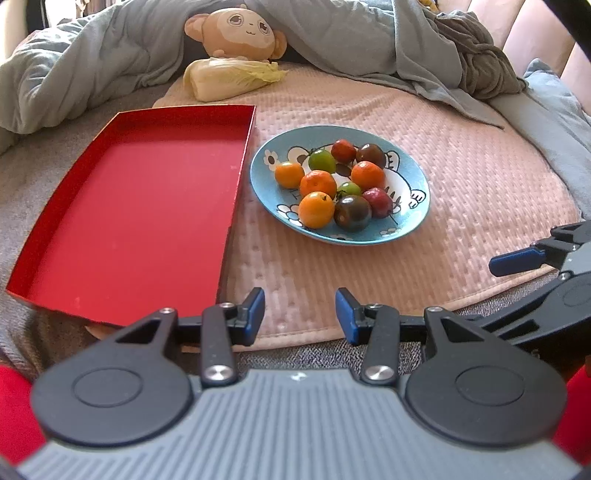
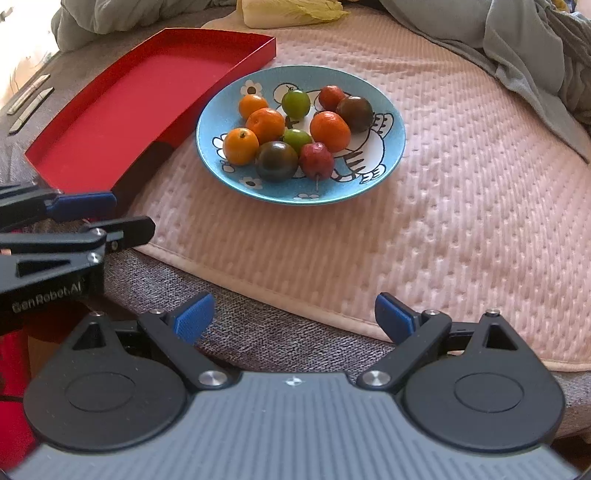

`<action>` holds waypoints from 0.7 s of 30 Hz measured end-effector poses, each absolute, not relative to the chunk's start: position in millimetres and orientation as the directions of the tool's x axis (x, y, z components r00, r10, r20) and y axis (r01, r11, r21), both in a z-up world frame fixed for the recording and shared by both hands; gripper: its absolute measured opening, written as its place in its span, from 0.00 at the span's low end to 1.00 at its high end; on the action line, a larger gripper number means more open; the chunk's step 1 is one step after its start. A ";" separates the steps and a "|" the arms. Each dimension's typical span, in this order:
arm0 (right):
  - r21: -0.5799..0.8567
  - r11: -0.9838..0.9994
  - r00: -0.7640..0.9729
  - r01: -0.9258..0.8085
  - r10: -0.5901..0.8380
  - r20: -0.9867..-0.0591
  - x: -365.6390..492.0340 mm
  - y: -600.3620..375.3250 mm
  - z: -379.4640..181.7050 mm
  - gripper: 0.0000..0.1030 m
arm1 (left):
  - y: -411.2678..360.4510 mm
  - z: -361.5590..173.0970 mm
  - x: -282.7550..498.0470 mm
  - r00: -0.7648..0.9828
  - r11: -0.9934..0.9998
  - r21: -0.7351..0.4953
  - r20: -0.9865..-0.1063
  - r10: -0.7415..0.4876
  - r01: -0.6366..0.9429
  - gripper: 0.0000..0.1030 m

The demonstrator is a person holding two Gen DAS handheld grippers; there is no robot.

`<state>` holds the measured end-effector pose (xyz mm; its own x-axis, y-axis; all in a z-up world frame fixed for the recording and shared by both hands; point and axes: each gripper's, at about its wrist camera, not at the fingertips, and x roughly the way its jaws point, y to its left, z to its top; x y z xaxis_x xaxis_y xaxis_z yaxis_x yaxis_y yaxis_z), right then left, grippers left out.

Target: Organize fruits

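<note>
Left wrist view: fruits (image 1: 334, 184) heaped on blue plate (image 1: 413, 173) ahead of left gripper (image 1: 300, 314) and right gripper (image 2: 293, 317), both spread empty; red tray (image 1: 147, 206) bare, stage unclear.

Glossy plate (image 1: 413, 218), quilted cloth mat (image 1: 461, 192), perhaps cardboard tray (image 1: 147, 206).

Sunlit pink quilted mat (image 1: 461, 192) beneath rumpled grey blanket (image 1: 92, 66).

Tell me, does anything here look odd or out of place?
Nothing is spilled or broken. The fruits sit piled on the blue plate, and the red tray beside it holds nothing. The one oddity is a cabbage lying on the bed against a plush toy.
</note>
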<state>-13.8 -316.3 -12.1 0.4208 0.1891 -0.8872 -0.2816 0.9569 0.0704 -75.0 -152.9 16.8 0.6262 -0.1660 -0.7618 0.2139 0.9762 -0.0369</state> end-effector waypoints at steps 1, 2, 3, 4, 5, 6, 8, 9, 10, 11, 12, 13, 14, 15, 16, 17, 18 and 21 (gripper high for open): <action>0.073 0.957 0.420 -0.282 0.192 -0.887 -13.4 -316.0 -12.2 0.93 | -153.5 16.6 -75.5 0.628 0.977 -0.032 -0.761 -0.162 0.213 0.44; 0.074 0.956 0.421 -0.283 0.193 -0.886 -12.9 -315.8 -12.4 0.93 | -153.9 16.6 -76.1 0.630 0.977 -0.027 -0.760 -0.156 0.210 0.44; 0.074 0.956 0.423 -0.284 0.195 -0.885 -12.8 -315.5 -12.0 0.93 | -153.8 16.7 -76.4 0.633 0.978 -0.023 -0.759 -0.152 0.207 0.44; 0.076 0.955 0.424 -0.286 0.198 -0.884 -12.6 -315.5 -11.6 0.93 | -153.8 16.8 -76.6 0.635 0.979 -0.019 -0.758 -0.147 0.204 0.44; 0.078 0.955 0.424 -0.287 0.200 -0.883 -12.6 -315.7 -11.2 0.94 | -153.9 16.8 -76.7 0.636 0.979 -0.016 -0.758 -0.143 0.201 0.44; 0.081 0.955 0.424 -0.287 0.202 -0.883 -12.5 -315.8 -11.0 0.94 | -153.8 16.8 -76.4 0.636 0.980 -0.016 -0.759 -0.142 0.200 0.44; 0.084 0.953 0.424 -0.290 0.207 -0.882 -12.6 -315.9 -11.2 0.94 | -154.4 16.7 -76.1 0.635 0.980 -0.014 -0.759 -0.139 0.198 0.44; 0.085 0.953 0.424 -0.292 0.209 -0.881 -12.8 -316.0 -11.4 0.94 | -154.4 16.4 -76.0 0.636 0.980 -0.012 -0.760 -0.138 0.198 0.44; 0.086 0.952 0.425 -0.294 0.211 -0.880 -13.0 -315.8 -11.0 0.94 | -154.6 16.0 -75.9 0.635 0.980 -0.010 -0.761 -0.136 0.198 0.44; 0.087 0.952 0.426 -0.295 0.213 -0.879 -13.3 -315.8 -10.6 0.94 | -154.9 15.6 -75.8 0.633 0.980 -0.009 -0.762 -0.135 0.198 0.44; 0.089 0.951 0.427 -0.296 0.215 -0.878 -13.6 -315.9 -9.9 0.94 | -155.3 15.0 -75.7 0.631 0.980 -0.008 -0.764 -0.135 0.200 0.44; 0.089 0.951 0.429 -0.296 0.216 -0.877 -13.9 -316.0 -9.4 0.94 | -156.0 14.8 -75.8 0.631 0.980 -0.005 -0.764 -0.133 0.200 0.44; 0.089 0.951 0.430 -0.296 0.216 -0.876 -14.2 -316.1 -9.1 0.94 | -156.6 14.6 -75.9 0.632 0.980 -0.001 -0.764 -0.131 0.201 0.44; 0.089 0.951 0.431 -0.296 0.216 -0.876 -14.4 -316.5 -8.9 0.94 | -157.2 14.6 -76.0 0.632 0.980 0.000 -0.764 -0.130 0.201 0.44; 0.090 0.951 0.431 -0.295 0.217 -0.876 -14.5 -316.8 -8.8 0.94 | -157.4 14.6 -75.8 0.631 0.980 0.000 -0.765 -0.130 0.201 0.44; 0.091 0.951 0.432 -0.295 0.218 -0.875 -14.7 -317.0 -8.6 0.94 | -157.6 14.6 -75.7 0.630 0.980 0.000 -0.765 -0.129 0.201 0.44; 0.091 0.951 0.432 -0.295 0.217 -0.875 -14.7 -317.0 -8.4 0.94 | -157.8 14.8 -75.9 0.631 0.980 0.001 -0.765 -0.128 0.200 0.44; 0.085 0.952 0.432 -0.296 0.213 -0.876 -15.2 -316.8 -8.0 0.94 | -158.1 14.7 -76.0 0.629 0.980 0.001 -0.766 -0.128 0.201 0.44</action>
